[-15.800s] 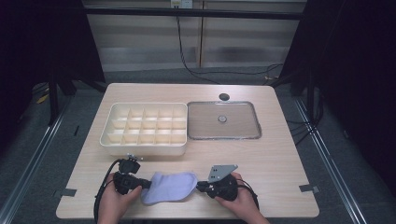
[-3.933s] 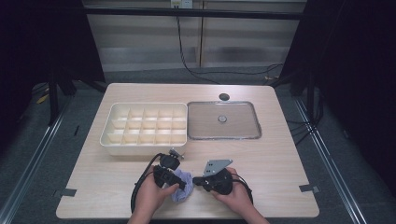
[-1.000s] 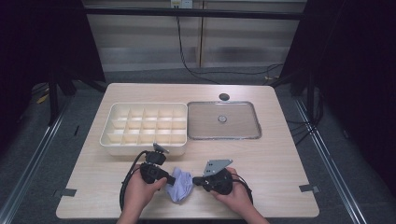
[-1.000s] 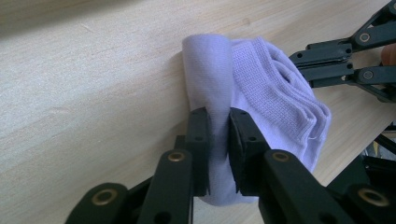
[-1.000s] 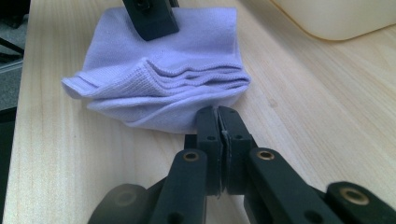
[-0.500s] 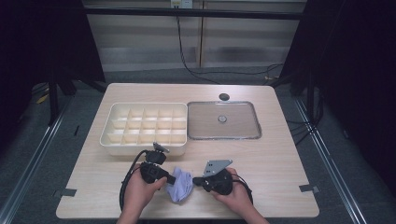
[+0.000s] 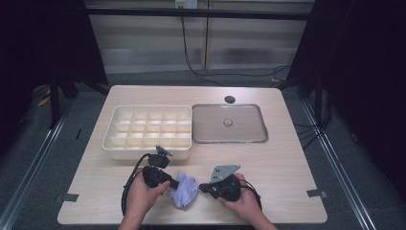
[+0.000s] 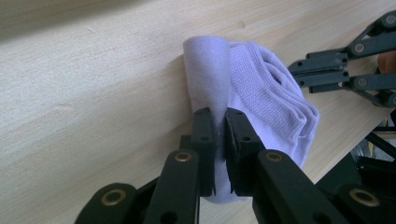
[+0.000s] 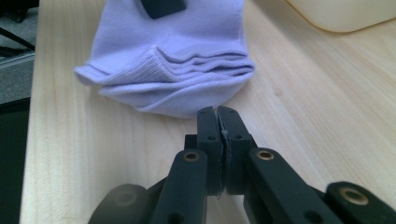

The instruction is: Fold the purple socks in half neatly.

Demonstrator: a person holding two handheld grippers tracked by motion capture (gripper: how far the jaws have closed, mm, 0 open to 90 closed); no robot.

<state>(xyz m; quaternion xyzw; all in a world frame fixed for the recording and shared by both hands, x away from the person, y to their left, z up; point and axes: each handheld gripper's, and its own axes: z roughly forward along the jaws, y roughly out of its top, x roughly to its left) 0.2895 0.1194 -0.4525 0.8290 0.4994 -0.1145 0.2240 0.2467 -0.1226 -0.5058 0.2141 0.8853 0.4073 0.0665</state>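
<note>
A pale lilac sock (image 7: 186,190) lies folded into a bundle near the table's front edge, between both hands. My left gripper (image 7: 175,184) comes at it from the left. In the left gripper view the left gripper (image 8: 220,126) is shut on an upright fold of the sock (image 8: 261,88), and its jaws have just been closing on it. My right gripper (image 7: 201,187) is at the sock's right side. The right gripper (image 9: 217,114) is shut with nothing between its jaws, its tips just short of the sock's layered cuff edge (image 9: 177,65).
A cream compartment tray (image 7: 148,150) stands behind the left hand, close to the left gripper. A flat metal tray (image 7: 210,125) lies to the right of it, with a small dark round hole (image 7: 230,99) in the table behind. The table's front edge is just below the hands.
Since the earliest frame the sock has gone from lying flat to a folded bundle. About four seconds ago the left hand was closer in. Nothing visibly moved in the last second.
</note>
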